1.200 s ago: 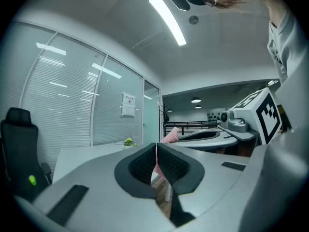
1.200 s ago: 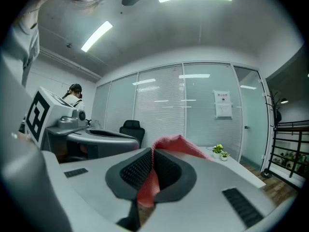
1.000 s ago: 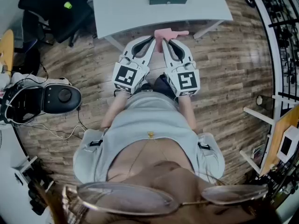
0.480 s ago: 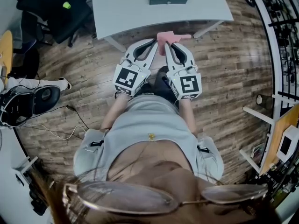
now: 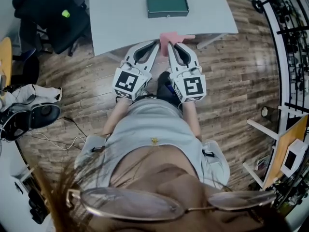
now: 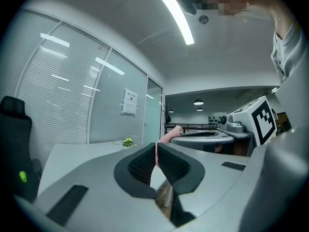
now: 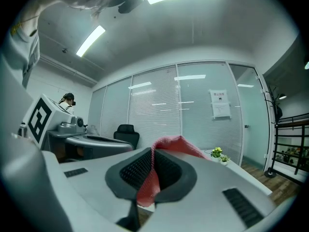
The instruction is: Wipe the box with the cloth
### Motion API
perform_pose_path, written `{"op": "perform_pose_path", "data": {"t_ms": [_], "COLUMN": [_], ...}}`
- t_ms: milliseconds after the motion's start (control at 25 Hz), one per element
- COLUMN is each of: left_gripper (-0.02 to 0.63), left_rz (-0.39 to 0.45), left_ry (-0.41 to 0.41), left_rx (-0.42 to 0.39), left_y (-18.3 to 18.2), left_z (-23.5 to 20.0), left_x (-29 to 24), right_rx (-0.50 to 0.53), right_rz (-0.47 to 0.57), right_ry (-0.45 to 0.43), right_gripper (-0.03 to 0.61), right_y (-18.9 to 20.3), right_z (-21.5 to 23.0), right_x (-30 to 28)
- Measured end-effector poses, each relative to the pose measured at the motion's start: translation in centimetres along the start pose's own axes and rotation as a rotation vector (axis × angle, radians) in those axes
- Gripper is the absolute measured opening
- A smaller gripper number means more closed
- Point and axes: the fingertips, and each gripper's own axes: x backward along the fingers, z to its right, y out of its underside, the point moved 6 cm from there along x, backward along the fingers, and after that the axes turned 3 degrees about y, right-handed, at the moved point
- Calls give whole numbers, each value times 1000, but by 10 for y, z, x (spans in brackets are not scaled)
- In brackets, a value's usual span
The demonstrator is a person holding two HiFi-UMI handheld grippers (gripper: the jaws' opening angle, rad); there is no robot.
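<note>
The pink cloth (image 5: 175,36) hangs in the air just short of the near edge of the white table (image 5: 120,13), held up between both tools, which lie side by side and point at the table. The right tongs (image 7: 152,161) are closed tight on it, with a fold poking out above the pads and a tail drooping below. The left tongs (image 6: 156,151) are also fully closed, and a thin pink strip between the pads suggests they nip only the cloth's edge, though that view is too narrow to be sure. The green box (image 5: 167,5) lies flat on the table, well apart from the cloth and untouched, so wiping has not begun. The cloth looks light, soft and limp, so it should be gripped by a bunched fold rather than a thin edge. The box looks stiff and flat and may slide on the smooth top, so it probably needs steadying at a side edge.
</note>
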Motion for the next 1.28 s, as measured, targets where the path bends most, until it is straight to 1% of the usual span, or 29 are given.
{"op": "perform_pose_path", "data": {"t_ms": [280,560,800,1040,1280], "left_gripper": [34,34,34,34,34], "left_rz": [-2,-7,-6,-9,-29], "left_ry": [-17,-87,-150,-204,-213], "left_rx": [-10,-13,3,20,33], "left_y": [-19,-26,-25,-22,-17], "left_z": [-24,-41,-52,-57,-72], "left_x": [-64,-106,-139,-158,-167], "right_rx": [14,17,28,45,54], "right_rz": [17,7,-5,-40,-79], "right_ry": [-16,-63,-121,-157,-150], "right_gripper": [26,26,26,26,26], "right_y": [-15,-15,-11,-1,11], "right_z": [61,106,139,169,181], "right_x": [-43,-75,-96,-110,-124]}}
